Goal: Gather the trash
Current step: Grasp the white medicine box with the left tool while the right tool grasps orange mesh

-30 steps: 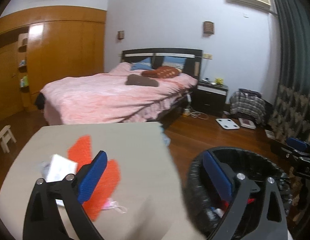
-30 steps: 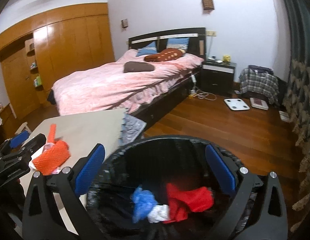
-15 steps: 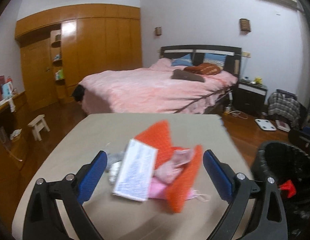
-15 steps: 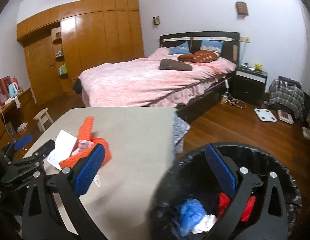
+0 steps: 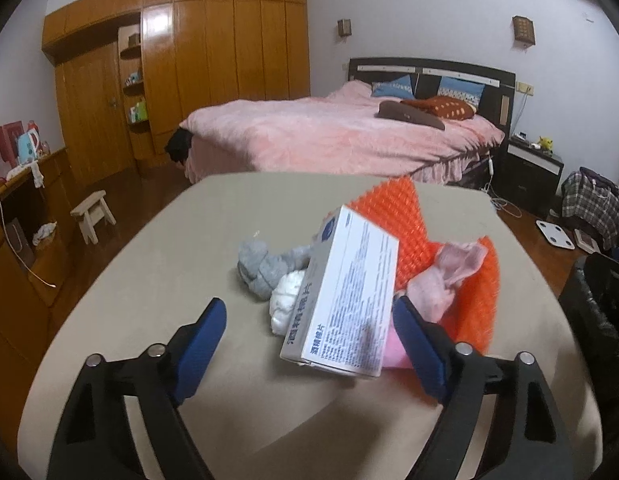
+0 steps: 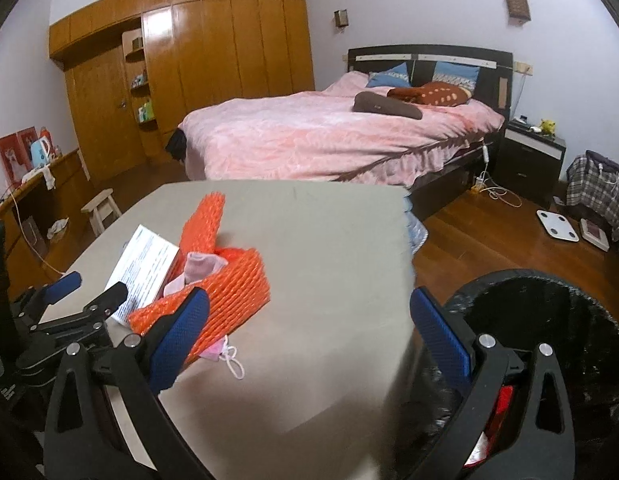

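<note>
A pile of trash lies on the beige table (image 5: 181, 248): a white printed box (image 5: 345, 300), an orange foam net (image 5: 409, 216), a grey cloth (image 5: 261, 268), a white tissue wad (image 5: 287, 300) and a pink cloth (image 5: 449, 276). My left gripper (image 5: 309, 344) is low over the pile and its jaws are closing. The box's near end sits between them with the pads off it. My right gripper (image 6: 309, 340) hangs open over the table's near right corner, holding nothing. From there I see the net (image 6: 225, 280), the box (image 6: 145, 268) and the left gripper (image 6: 91, 288).
A black-lined bin (image 6: 549, 340) with red trash inside stands on the floor right of the table, also visible as the bin (image 5: 597, 320). A pink mask (image 6: 225, 354) lies under the net. A pink bed (image 5: 341, 136), a small stool (image 5: 93, 216) and wardrobes lie beyond.
Both views have swung left from the bin toward the table. The left gripper has come down close to the pile, with the box now between its jaws, which have narrowed a little.
</note>
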The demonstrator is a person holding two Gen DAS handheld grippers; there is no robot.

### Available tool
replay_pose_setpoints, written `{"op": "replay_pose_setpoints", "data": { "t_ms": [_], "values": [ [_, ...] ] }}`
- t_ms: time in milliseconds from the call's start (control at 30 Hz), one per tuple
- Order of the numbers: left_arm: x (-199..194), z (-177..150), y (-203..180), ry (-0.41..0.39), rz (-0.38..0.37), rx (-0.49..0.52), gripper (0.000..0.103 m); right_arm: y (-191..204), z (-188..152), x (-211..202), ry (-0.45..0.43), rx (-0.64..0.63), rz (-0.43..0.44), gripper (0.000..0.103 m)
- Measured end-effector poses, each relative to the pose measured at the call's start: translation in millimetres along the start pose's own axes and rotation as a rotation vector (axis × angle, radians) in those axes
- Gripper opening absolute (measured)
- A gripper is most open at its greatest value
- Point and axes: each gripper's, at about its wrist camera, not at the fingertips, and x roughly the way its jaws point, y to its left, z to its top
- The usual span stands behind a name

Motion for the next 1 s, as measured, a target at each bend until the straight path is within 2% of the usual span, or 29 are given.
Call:
{"op": "replay_pose_setpoints", "data": {
  "t_ms": [100, 267, 333, 400, 700, 967, 1000],
  "values": [
    [10, -4, 4, 0.031, -0.015, -0.005, 0.076, 4, -2, 5, 0.007, -0.009, 0.006, 0.098],
    [19, -8, 7, 0.069, -0.043, -0.018, 0.071, 7, -2, 10, 0.012, -0.019, 0.010, 0.098],
    [19, -8, 4, 0.071, -0.054, -0.008, 0.065, 7, -3, 12, 0.014, -0.019, 0.012, 0.098],
    [15, -9, 0, 0.067, -0.077, -0.001, 0.052, 8, -3, 12, 0.016, -0.020, 0.013, 0.098],
    [5, -3, -10, 0.032, -0.152, -0.017, 0.048, 7, -4, 13, 0.015, -0.017, 0.004, 0.098],
    [15, -1, -14, 0.063, -0.260, -0.041, 0.048, 5, -2, 11, 0.008, -0.014, -0.004, 0.098],
    [15, -1, -16, 0.062, -0.260, -0.036, 0.045, 4, -2, 11, 0.009, -0.013, -0.004, 0.098]
  ]
}}
